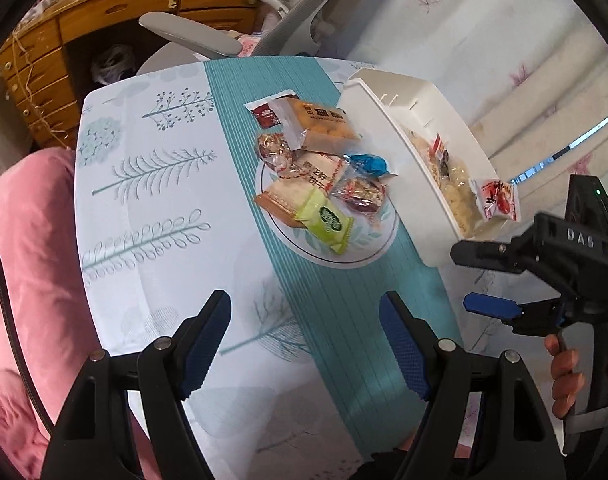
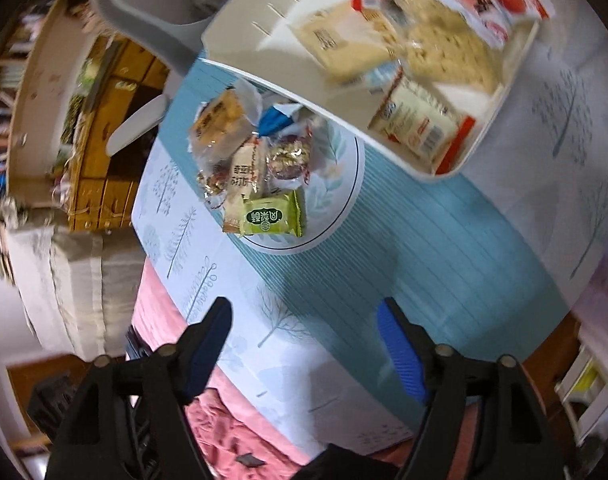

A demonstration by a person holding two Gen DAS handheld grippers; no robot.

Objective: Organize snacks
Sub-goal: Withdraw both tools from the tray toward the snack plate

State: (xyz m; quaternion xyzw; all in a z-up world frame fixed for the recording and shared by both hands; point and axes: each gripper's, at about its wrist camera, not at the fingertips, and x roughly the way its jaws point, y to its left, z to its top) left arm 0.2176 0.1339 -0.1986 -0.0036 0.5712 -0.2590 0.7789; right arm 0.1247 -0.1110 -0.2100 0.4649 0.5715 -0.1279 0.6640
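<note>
1. My left claw (image 1: 304, 344) stands open over the bench (image 1: 151, 208) with nothing between its pads. My right claw (image 2: 304, 350) is open and empty too; in the left wrist view it hangs off to the right, just beside the near end of the white bin (image 1: 388, 120).
2. The snacks still to sort lie heaped on a plate (image 1: 368, 248) straight ahead of my left claw, on the teal strip of the cloth: a green packet (image 1: 330, 222) nearest me, an orange-brown biscuit pack (image 1: 324, 122) at the far side, a blue-wrapped sweet (image 1: 368, 163) and several clear-wrapped red ones between.
3. The white bin sits ahead and to the right of the plate and already holds several packets, a red-and-white packet (image 1: 498, 200) standing at its near end.
4. I judge myself between drops: one packet is binned and the next pick not begun.
5. The next move calls for reaching forward to the green packet, closing on its edge and carrying it right, into the bin.
</note>
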